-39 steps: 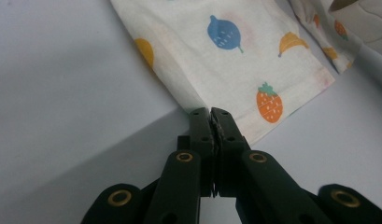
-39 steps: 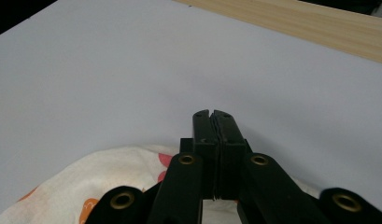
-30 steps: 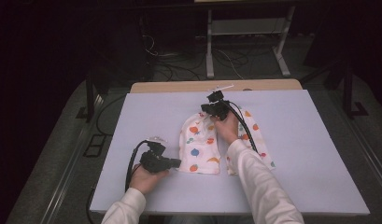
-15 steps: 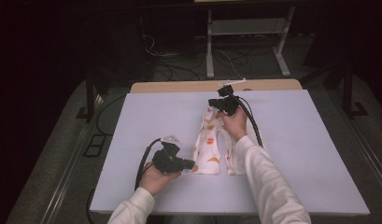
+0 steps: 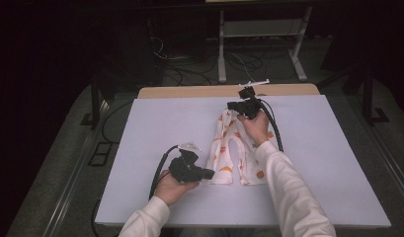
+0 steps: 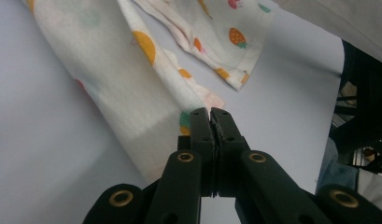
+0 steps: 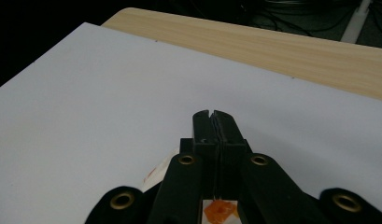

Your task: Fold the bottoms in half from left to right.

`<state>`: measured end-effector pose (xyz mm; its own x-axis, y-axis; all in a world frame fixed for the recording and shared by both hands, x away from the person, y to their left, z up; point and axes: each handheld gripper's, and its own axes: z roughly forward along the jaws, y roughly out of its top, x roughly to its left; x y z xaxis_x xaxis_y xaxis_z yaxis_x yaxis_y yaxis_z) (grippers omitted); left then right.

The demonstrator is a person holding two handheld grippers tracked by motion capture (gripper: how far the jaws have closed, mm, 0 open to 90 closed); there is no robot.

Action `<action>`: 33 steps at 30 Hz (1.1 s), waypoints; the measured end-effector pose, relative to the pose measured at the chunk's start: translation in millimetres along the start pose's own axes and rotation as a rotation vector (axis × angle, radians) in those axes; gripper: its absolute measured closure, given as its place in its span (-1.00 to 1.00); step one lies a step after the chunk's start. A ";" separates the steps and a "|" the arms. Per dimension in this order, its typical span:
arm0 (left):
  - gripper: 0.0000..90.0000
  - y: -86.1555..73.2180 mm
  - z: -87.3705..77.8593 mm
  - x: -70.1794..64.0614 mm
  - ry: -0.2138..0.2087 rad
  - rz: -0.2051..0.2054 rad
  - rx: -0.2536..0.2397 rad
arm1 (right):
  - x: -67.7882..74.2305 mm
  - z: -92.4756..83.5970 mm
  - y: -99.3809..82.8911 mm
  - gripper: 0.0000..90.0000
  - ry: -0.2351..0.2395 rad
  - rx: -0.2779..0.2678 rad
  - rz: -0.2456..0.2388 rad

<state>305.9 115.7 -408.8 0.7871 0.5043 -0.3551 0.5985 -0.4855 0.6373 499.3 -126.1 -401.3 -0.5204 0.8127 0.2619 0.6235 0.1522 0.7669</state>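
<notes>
Both hand-held grippers pinch the cloth (image 5: 234, 153): left hand-held gripper (image 5: 205, 174) at lower centre, right hand-held gripper (image 5: 232, 105) above; lift evenly, keeping the fabric taut.

The white cotton cloth printed with orange, red and green fruit motifs (image 5: 232, 153) lies on the white desk surface (image 5: 140, 148), gathered into a narrow lengthwise strip of two folded bands with a gap between them. Its near corner is lifted (pinched in closed jaws), and its far end is raised likewise.
</notes>
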 end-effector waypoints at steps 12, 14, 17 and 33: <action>0.96 15.4 8.0 -12.0 -0.021 0.031 -0.025 | -20.3 -11.1 1.5 0.95 0.007 0.005 0.043; 0.96 17.9 9.7 -14.1 -0.023 0.039 -0.024 | -23.6 -12.0 1.2 0.95 0.011 0.007 0.048; 0.96 21.4 12.6 -16.2 -0.031 0.046 -0.027 | -27.9 -12.8 0.4 0.95 0.014 0.010 0.050; 0.96 39.8 36.1 -29.9 -0.073 0.088 -0.014 | -49.9 -21.5 -1.1 0.95 0.034 0.015 0.069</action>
<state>311.5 55.5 -397.5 0.8456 0.4065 -0.3461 0.5249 -0.5152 0.6775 512.1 -178.9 -402.6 -0.4958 0.8017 0.3338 0.6671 0.1056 0.7374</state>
